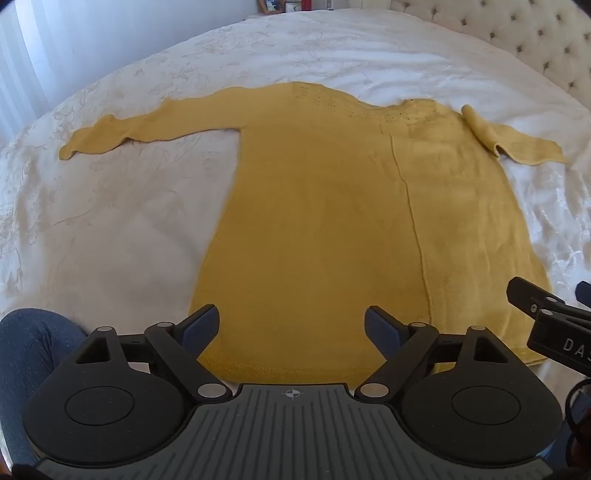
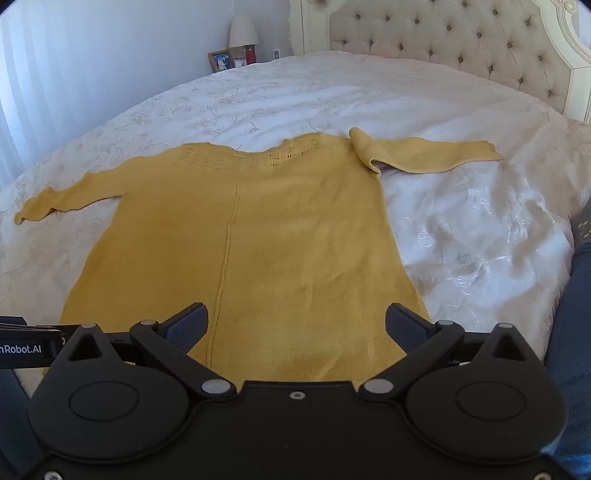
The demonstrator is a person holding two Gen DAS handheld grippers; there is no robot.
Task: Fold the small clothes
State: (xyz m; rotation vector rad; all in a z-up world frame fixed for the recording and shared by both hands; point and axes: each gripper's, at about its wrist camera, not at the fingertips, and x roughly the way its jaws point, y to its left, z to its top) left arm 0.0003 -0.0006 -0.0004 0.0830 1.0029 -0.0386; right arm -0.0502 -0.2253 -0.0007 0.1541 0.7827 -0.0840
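Note:
A yellow knit sweater (image 1: 325, 221) lies flat on the white bedspread (image 1: 110, 229), neck away from me, hem toward me. It also shows in the right wrist view (image 2: 266, 236). Its left sleeve (image 1: 140, 133) stretches out to the left. Its right sleeve (image 2: 424, 151) stretches right, with a fold at the shoulder. My left gripper (image 1: 291, 328) is open and empty, just above the hem's left half. My right gripper (image 2: 295, 325) is open and empty, above the hem's right half. The right gripper's body also shows in the left wrist view (image 1: 546, 317).
A tufted headboard (image 2: 461, 44) stands at the far right of the bed. A lamp (image 2: 243, 31), a picture frame (image 2: 221, 61) and a red jar (image 2: 250, 53) stand on a nightstand beyond the bed. Blue denim (image 1: 26, 347) shows at the near edges.

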